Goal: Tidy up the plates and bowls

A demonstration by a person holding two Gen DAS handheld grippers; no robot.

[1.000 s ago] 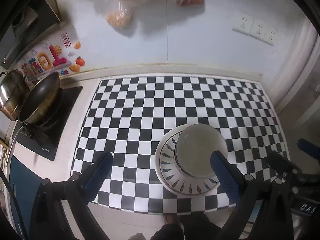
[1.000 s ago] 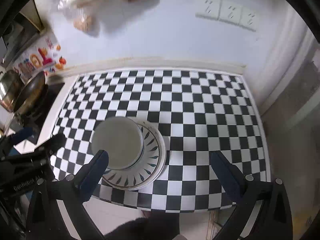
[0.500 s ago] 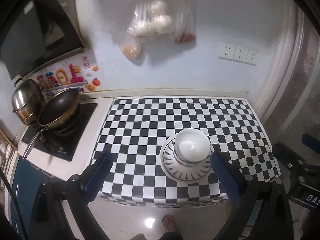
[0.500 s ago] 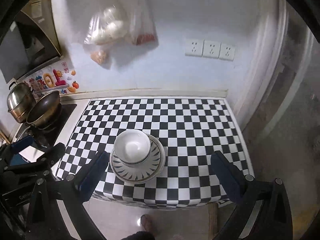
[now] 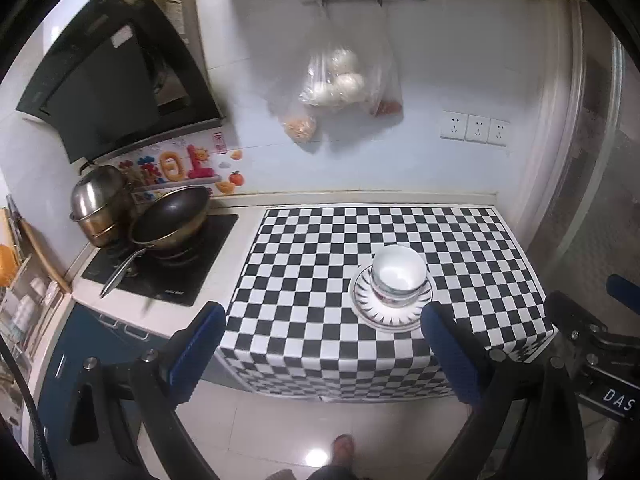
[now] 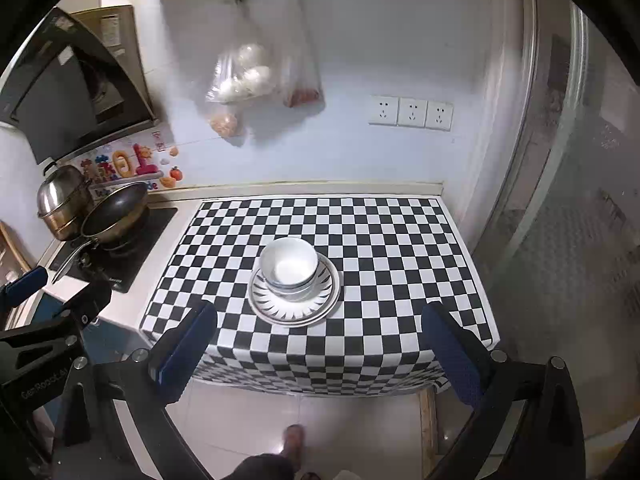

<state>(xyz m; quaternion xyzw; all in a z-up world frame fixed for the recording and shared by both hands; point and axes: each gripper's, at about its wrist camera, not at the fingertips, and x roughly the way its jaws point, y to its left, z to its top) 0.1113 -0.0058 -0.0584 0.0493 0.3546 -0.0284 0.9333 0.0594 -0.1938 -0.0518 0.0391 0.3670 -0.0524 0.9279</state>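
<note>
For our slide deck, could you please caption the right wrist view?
Open right claw hangs above bowls stacked on a patterned plate.

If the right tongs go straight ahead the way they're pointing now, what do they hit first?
Probably the checkered tablecloth just beyond the white bowl stacked on the patterned plate; depth is unclear. The right tongs are open, holding nothing.

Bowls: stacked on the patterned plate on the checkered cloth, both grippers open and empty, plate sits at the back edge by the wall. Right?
Not quite. The bowls are stacked on the plate, and the left gripper and right gripper are open and empty. But the right wrist view shows the plate toward the front edge of the checkered cloth, not by the wall.
</note>
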